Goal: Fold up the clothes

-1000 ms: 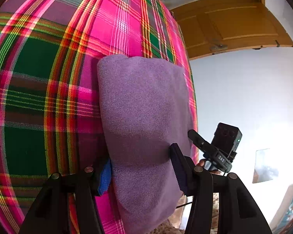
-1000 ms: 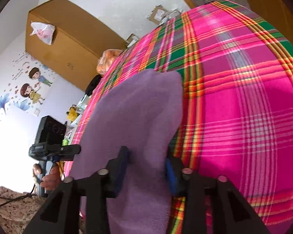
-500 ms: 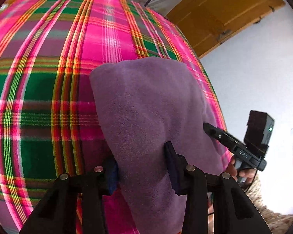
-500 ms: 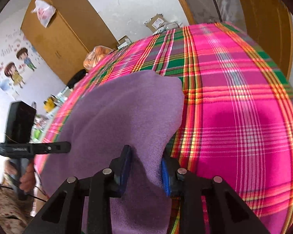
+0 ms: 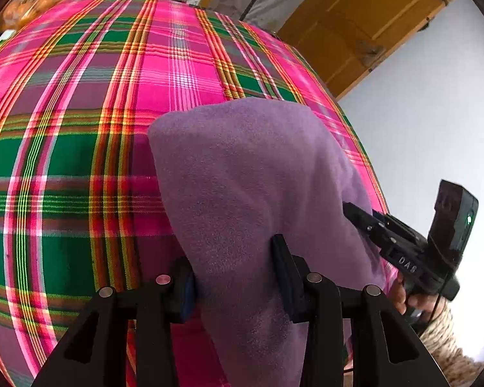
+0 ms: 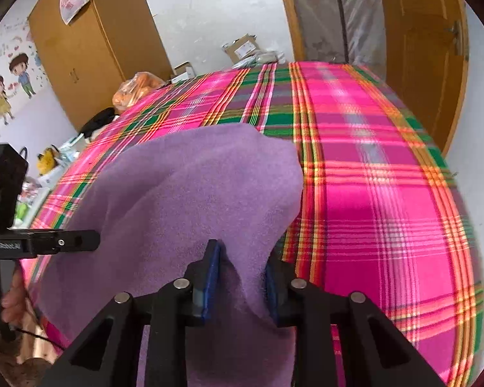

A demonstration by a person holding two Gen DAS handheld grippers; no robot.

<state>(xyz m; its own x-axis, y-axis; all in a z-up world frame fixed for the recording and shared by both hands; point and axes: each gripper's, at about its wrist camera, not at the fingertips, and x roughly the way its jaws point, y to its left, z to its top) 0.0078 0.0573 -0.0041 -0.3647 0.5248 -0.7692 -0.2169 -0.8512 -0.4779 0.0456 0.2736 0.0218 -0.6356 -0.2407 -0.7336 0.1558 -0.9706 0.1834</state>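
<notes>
On the plaid bedspread (image 5: 80, 161) lies a purple cloth (image 5: 248, 177). Left gripper (image 5: 235, 277) and right gripper (image 6: 242, 277) each pinch its near edge.

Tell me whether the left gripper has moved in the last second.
Yes. The left gripper, shut on the purple cloth, has tilted down: the wooden door slid toward the frame's upper right.

Left gripper (image 5: 235, 277): black angular frame, silver round screws, blue-edged pads. Right gripper (image 6: 240, 277): same build; "DAS" is printed on its side, a green light is carried on its black box.
</notes>
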